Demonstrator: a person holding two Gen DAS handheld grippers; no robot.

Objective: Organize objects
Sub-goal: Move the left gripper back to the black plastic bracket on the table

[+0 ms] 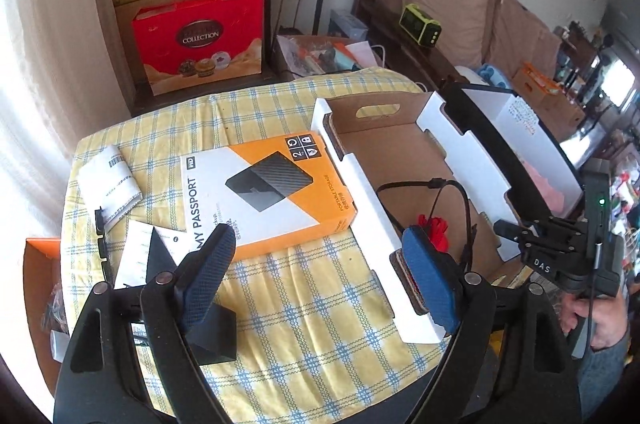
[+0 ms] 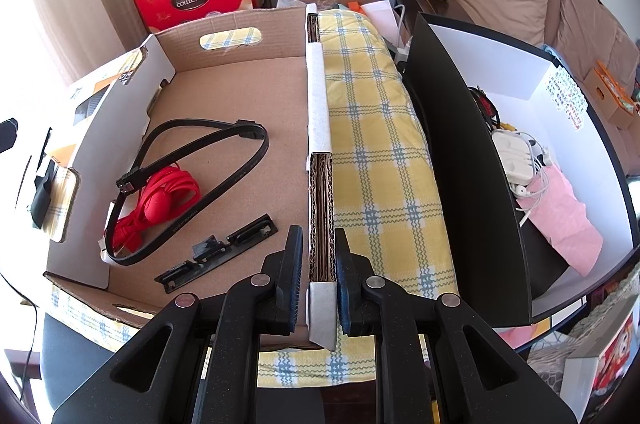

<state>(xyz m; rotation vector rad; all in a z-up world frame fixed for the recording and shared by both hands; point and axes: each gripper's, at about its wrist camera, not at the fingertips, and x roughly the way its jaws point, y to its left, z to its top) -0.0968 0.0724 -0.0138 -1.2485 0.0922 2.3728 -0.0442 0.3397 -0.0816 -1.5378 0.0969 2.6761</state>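
In the left wrist view, the left claw (image 1: 316,268) is standing wide apart above the table (image 1: 320,336), which is wearing a yellow checked cloth, and nothing is sitting between its blue pads. One pad is hanging over a small black block (image 1: 214,336), the other over the near white rim of the cardboard tray (image 1: 372,200). An orange hard-drive box (image 1: 266,192) is lying flat just beside the tray's left wall, with folded papers (image 1: 108,184) lying farther left. Inside the tray a black cable (image 1: 452,192) is looping over something red. At the right edge a hand (image 1: 592,320) is gripping the other tool. In the right wrist view, the right claw (image 2: 318,278) is clamping the tray's right wall (image 2: 320,208), its pads pressing both faces of the corrugated edge. The tray floor is holding the black cable, a red cord bundle (image 2: 160,204) partly under it, and a flat black bracket (image 2: 218,254) lying nearer the claw. Beyond the cloth strip, a black-walled box (image 2: 460,144) is holding white chargers (image 2: 516,156) and a pink bag (image 2: 560,220).
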